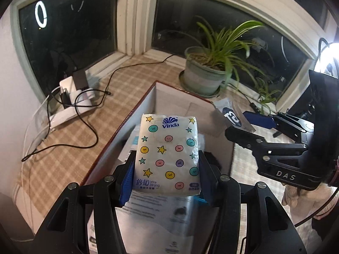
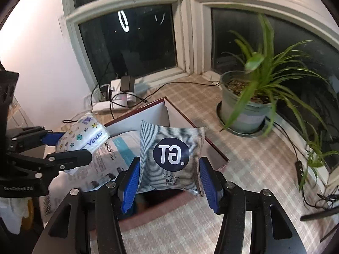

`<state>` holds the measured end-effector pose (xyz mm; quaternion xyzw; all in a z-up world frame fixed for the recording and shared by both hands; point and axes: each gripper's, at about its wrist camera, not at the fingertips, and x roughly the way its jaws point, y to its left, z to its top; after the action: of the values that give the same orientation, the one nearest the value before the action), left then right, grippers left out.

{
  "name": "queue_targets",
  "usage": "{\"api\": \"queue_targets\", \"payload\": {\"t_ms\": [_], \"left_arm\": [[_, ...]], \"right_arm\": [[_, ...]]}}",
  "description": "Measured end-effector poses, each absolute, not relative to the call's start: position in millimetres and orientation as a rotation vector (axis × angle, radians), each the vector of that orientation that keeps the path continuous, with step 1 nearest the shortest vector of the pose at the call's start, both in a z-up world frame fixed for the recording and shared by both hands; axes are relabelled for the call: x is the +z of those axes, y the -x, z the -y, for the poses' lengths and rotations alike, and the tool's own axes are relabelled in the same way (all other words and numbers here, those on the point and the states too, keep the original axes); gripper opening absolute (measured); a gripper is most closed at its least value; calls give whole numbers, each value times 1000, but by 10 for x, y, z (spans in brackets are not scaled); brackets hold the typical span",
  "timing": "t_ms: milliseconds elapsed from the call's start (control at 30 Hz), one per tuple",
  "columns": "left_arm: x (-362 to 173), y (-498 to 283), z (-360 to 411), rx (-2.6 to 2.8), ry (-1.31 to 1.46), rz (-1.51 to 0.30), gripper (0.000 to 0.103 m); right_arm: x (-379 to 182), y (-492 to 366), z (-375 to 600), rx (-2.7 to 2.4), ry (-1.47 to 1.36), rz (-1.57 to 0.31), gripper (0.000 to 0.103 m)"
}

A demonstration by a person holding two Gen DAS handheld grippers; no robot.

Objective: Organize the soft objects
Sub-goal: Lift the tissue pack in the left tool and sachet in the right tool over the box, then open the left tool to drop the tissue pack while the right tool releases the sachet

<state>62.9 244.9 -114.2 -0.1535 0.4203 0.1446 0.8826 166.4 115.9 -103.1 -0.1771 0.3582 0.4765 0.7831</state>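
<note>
My left gripper (image 1: 166, 173) is shut on a white Vinda tissue pack (image 1: 168, 154) printed with stars and coloured faces, held above an open red-edged box (image 1: 118, 135). The same pack (image 2: 84, 135) and the left gripper (image 2: 70, 146) show at the left of the right wrist view. My right gripper (image 2: 169, 180) is shut on a grey striped tea sachet (image 2: 171, 158) with a dark round logo, above the box's (image 2: 195, 127) near right side. In the left wrist view the sachet (image 1: 231, 116) and right gripper (image 1: 239, 124) hang at the right. A white printed packet (image 2: 114, 158) lies inside the box.
The box stands on a beige checked cloth (image 1: 70, 139) on a window ledge. A potted spider plant (image 1: 209, 72) stands behind the box. A white charger block with black cables (image 1: 72, 93) lies at the left. Dark window panes (image 2: 131, 40) close off the back.
</note>
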Motion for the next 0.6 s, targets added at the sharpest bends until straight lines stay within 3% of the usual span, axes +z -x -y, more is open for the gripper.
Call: {"api": "queue_targets", "payload": {"t_ms": [367,500,600], "left_arm": [[-1296,-776,-2559,320,324,-924,52],[-1316,-797,-2586,330,333,-929,53],[-1308,-799,-2612,338,341,-922,63]], "right_arm": [[-1313,-1866,-1501,1026,389,-851,54],[-1327,-1883,-1514,1028,378,-857,62],[-1309,-1879,-1494,1018,387,-847,67]]}}
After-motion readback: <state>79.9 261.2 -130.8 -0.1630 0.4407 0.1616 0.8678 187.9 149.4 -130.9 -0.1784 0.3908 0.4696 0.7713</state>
